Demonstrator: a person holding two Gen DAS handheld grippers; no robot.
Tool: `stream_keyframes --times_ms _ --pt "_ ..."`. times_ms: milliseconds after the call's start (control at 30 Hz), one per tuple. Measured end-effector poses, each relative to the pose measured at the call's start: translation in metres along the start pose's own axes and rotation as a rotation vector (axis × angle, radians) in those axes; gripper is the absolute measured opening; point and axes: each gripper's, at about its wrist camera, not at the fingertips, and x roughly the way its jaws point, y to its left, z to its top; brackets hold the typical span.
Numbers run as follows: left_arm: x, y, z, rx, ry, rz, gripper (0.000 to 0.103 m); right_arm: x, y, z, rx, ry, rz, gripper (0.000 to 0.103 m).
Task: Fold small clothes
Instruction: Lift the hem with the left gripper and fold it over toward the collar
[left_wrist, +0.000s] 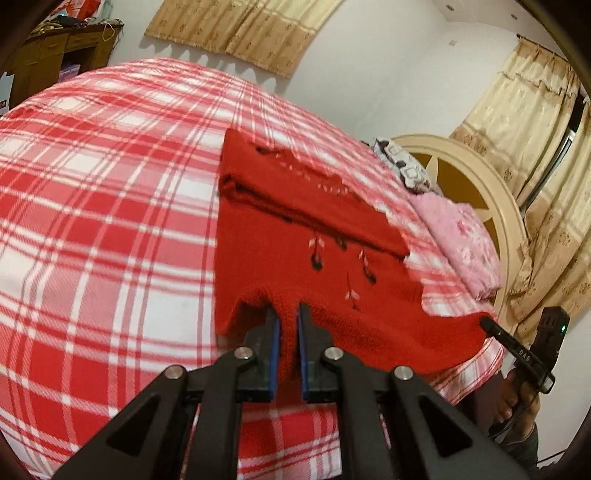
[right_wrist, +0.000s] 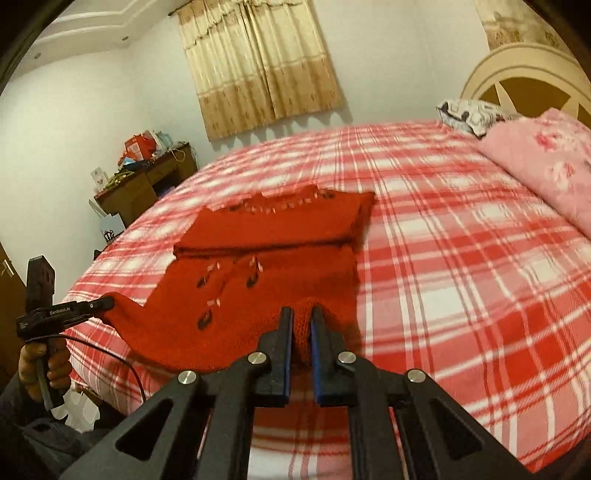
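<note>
1. The bed (right_wrist: 443, 229), under its red-and-white checked cover, gives you a broad soft surface to fold on, and most of it lies bare around the garment, so there is room to lay the next fold down flat.

2. The pink floral blanket (right_wrist: 546, 173) and patterned pillow (right_wrist: 469, 112) sit up by the headboard (left_wrist: 476, 173), well apart from the work, so they should not catch the cloth.

3. The red knitted sweater (left_wrist: 295, 229) lies near your edge of the bed. Its far part is already doubled over into a flat band, while the near hem hangs lifted off the cover, stretched between your two hands.

4. Your left tool (left_wrist: 287, 317) is clenched on one near corner of the hem, with red knit bunched between the blue pads (left_wrist: 274, 350).

5. Your right tool (right_wrist: 302, 319) is clamped on the other near corner the same way. From the left view you can see its tip (left_wrist: 489, 325) biting the hem's far end.

6. Holding both corners keeps the hem taut and level, which I judge is what you need to carry it forward over the folded band without the knit sagging.
</note>
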Motion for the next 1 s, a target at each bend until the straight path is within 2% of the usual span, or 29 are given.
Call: stream_keyframes --times_ms 400,667,833,1000 --pt "0.003 -0.008 0.043 -0.030 -0.085 -0.043 0.008 0.007 0.001 0.044 -0.025 -0.090 0.011 0.008" --pt "0.010 -0.008 0.080 -0.079 -0.116 -0.084 0.008 0.012 -0.001 0.093 -0.015 -0.165 0.031 0.008" --pt "0.014 -0.017 0.105 -0.061 -0.146 -0.075 0.008 0.020 0.000 0.127 -0.020 -0.202 0.036 0.008" --pt "0.017 -0.020 0.130 -0.040 -0.177 -0.066 0.008 0.027 0.000 0.147 -0.022 -0.223 0.039 0.008"
